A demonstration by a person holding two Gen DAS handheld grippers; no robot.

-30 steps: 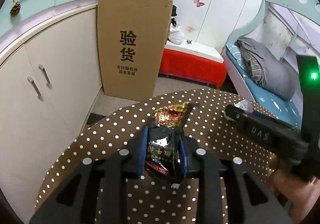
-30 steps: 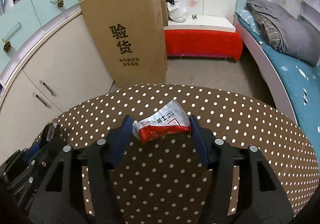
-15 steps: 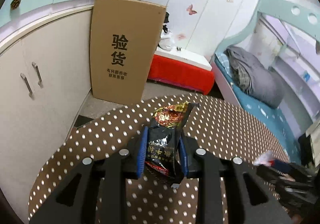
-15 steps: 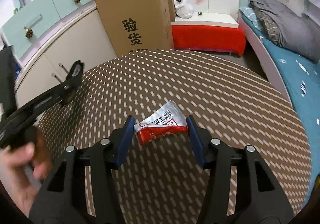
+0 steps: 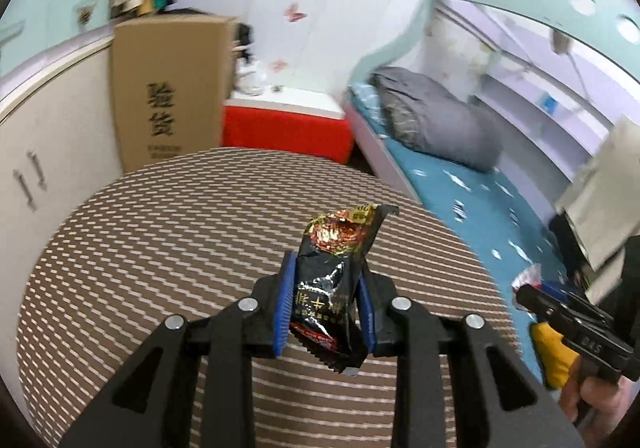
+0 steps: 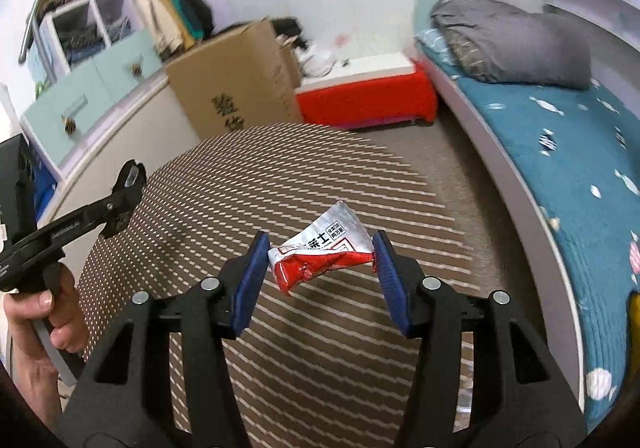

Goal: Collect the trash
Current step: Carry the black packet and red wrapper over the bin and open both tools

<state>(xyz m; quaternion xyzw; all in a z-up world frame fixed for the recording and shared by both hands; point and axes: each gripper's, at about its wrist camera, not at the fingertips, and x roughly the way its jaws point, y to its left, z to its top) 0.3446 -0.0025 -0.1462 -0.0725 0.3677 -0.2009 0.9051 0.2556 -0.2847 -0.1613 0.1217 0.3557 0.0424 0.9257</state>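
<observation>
step in hand: carry stage of the trash collection, judged from both wrappers being clamped and held clear of the brown, white-dotted round counter (image 5: 168, 248).
left tool (image 5: 326, 302): blue pads closed tight on the crumpled black foil snack wrapper with red and gold print (image 5: 334, 276); the wrapper stands upright between the pads, its top sticking out past the tips.
right tool (image 6: 320, 270): pads set wider, pressing on the two ends of the crumpled red and white foil sachet (image 6: 322, 250), which lies crosswise between them above the counter.
hands: the left hand (image 6: 36, 312) grips its tool handle at the left edge of the right wrist view.
drop point: no bin or bag can be made out in either view; a yellow object (image 5: 554, 356) at the right edge of the left wrist view cannot be identified.
next move, judged: take both wrappers to a trash container, hold each over its mouth, then part the pads.
caution: the sachet is held only at its ends and may slip.
</observation>
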